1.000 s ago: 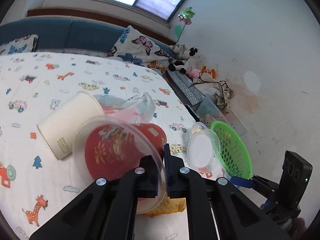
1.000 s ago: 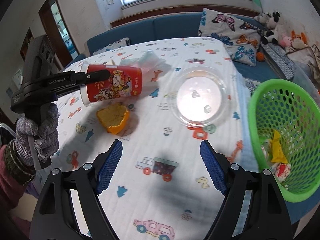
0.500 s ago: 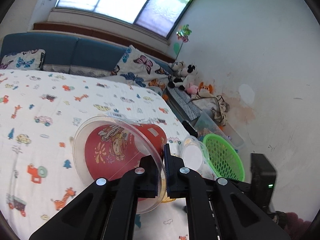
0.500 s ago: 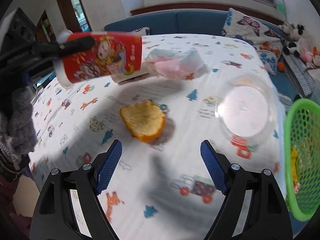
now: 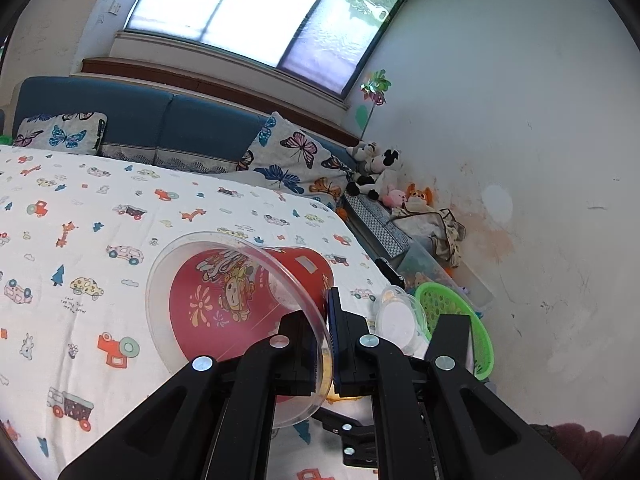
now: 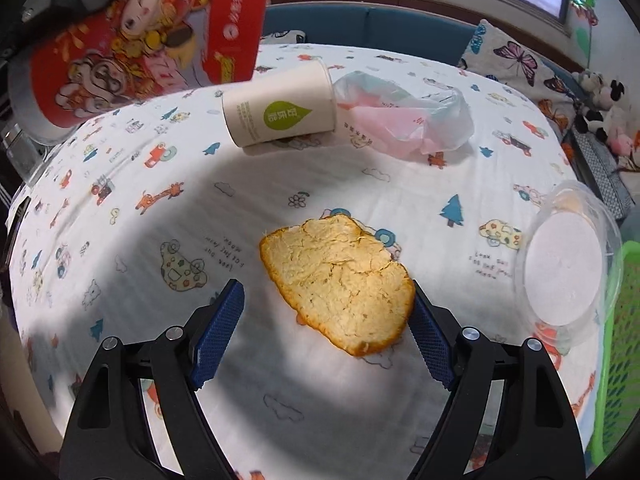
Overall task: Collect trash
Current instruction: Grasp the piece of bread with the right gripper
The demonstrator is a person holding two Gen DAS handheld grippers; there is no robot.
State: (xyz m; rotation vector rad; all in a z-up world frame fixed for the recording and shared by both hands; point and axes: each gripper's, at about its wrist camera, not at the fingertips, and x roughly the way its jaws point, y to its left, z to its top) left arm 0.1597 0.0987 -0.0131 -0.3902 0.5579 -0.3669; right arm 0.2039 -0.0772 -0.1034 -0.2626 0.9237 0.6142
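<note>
My left gripper (image 5: 326, 344) is shut on the clear rim of a red cartoon-print cup (image 5: 240, 300) and holds it in the air above the table; the cup also shows in the right wrist view (image 6: 140, 44) at the upper left. My right gripper (image 6: 326, 336) is open and low over the table, its jaws on either side of an orange peel (image 6: 340, 280) without touching it. A white paper cup (image 6: 280, 110) lies on its side next to a crumpled plastic bag (image 6: 404, 120). A clear plastic lid (image 6: 564, 268) lies near the green basket (image 6: 620, 360).
The table has a white cartoon-print cloth (image 6: 120, 220). The green basket (image 5: 456, 320) stands off the table's right edge, by the white wall. A blue sofa (image 5: 160, 128) with butterfly pillows and soft toys (image 5: 376, 176) lies behind the table.
My left gripper has lifted the red cup higher. My right gripper has moved left and down, so that the orange peel now lies between its open jaws.
</note>
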